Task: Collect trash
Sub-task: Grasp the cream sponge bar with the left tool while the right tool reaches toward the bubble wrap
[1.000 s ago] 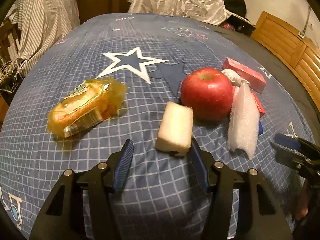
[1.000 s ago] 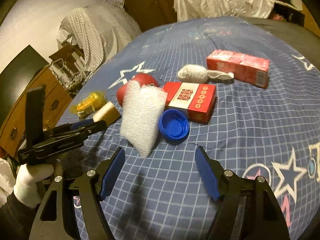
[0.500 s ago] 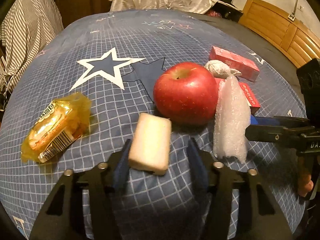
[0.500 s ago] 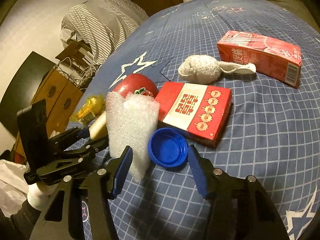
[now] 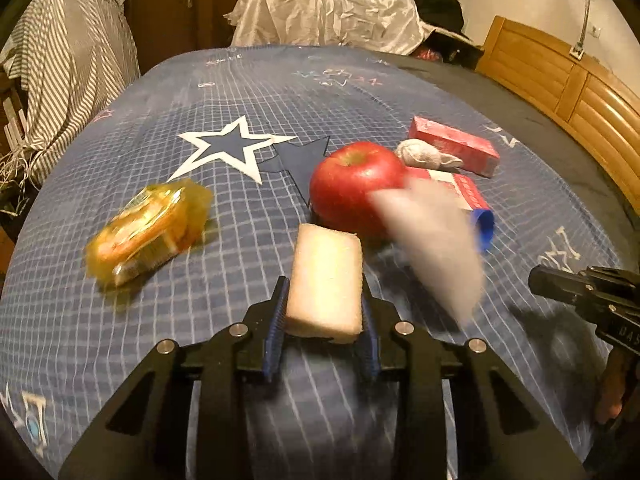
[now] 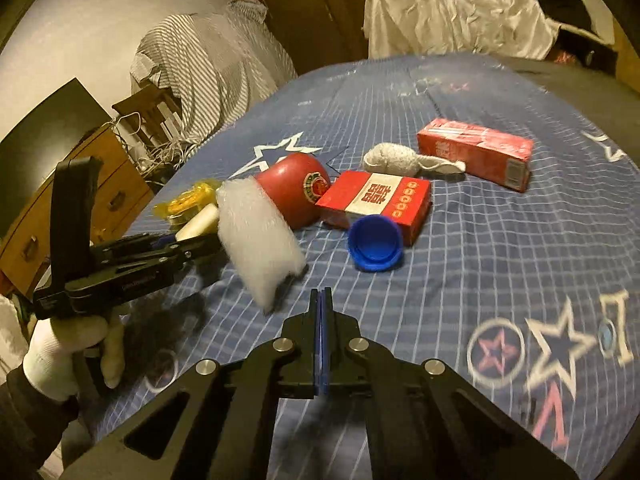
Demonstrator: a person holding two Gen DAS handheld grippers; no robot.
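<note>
My left gripper (image 5: 324, 312) is shut on a pale sponge block (image 5: 326, 280), which also shows in the right wrist view (image 6: 198, 218). My right gripper (image 6: 322, 300) is shut with nothing between its fingers; the blue bottle cap (image 6: 374, 244) lies tilted just ahead of it. A blurred piece of white bubble wrap (image 6: 260, 236) stands left of the cap, beside a red apple (image 5: 356, 184). A red packet (image 6: 376, 200), a crumpled tissue wad (image 6: 394, 160) and a red carton (image 6: 476, 152) lie further back. A yellow snack bag (image 5: 148, 232) lies at the left.
Everything lies on a bed with a blue checked star-print cover (image 5: 240, 100). A wooden headboard (image 5: 560, 88) runs along the right. A striped cloth (image 5: 68, 68) hangs at the left and a crumpled white sheet (image 5: 332, 16) lies at the far end.
My left gripper closed on the sponge block. My right gripper closed empty and drew back from the blue cap, which now lies tilted. The bubble wrap has shifted and is blurred.
</note>
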